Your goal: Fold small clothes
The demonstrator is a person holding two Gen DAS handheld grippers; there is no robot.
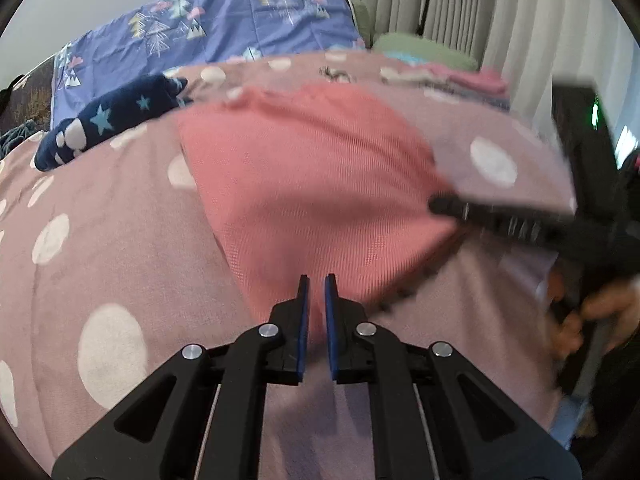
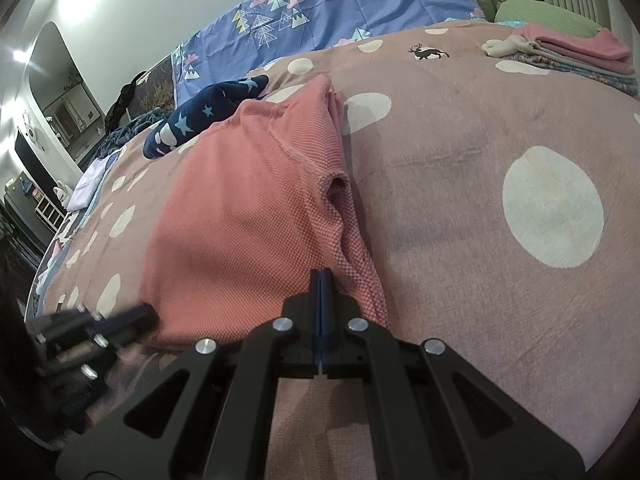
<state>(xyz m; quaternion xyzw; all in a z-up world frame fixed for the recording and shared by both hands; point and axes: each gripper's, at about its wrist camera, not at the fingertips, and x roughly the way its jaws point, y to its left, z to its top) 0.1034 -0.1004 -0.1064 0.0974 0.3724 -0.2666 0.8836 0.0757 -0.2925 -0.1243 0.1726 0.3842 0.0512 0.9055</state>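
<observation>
A small coral-pink knit garment (image 1: 312,184) lies on the pink dotted bedspread (image 1: 100,248); it also shows in the right wrist view (image 2: 248,216). My left gripper (image 1: 316,280) has its blue pads a narrow gap apart with the garment's near corner between them. My right gripper (image 2: 321,274) is shut on the garment's near right edge. The right gripper also shows, blurred, in the left wrist view (image 1: 440,202) at the garment's right corner. The left gripper shows blurred in the right wrist view (image 2: 148,314) at the lower left corner.
A navy star-patterned garment (image 2: 204,114) lies behind the pink one. A stack of folded clothes (image 2: 576,56) sits at the far right of the bedspread (image 2: 500,280). A blue tree-print sheet (image 1: 224,28) covers the headboard side. Curtains (image 1: 460,4) hang at right.
</observation>
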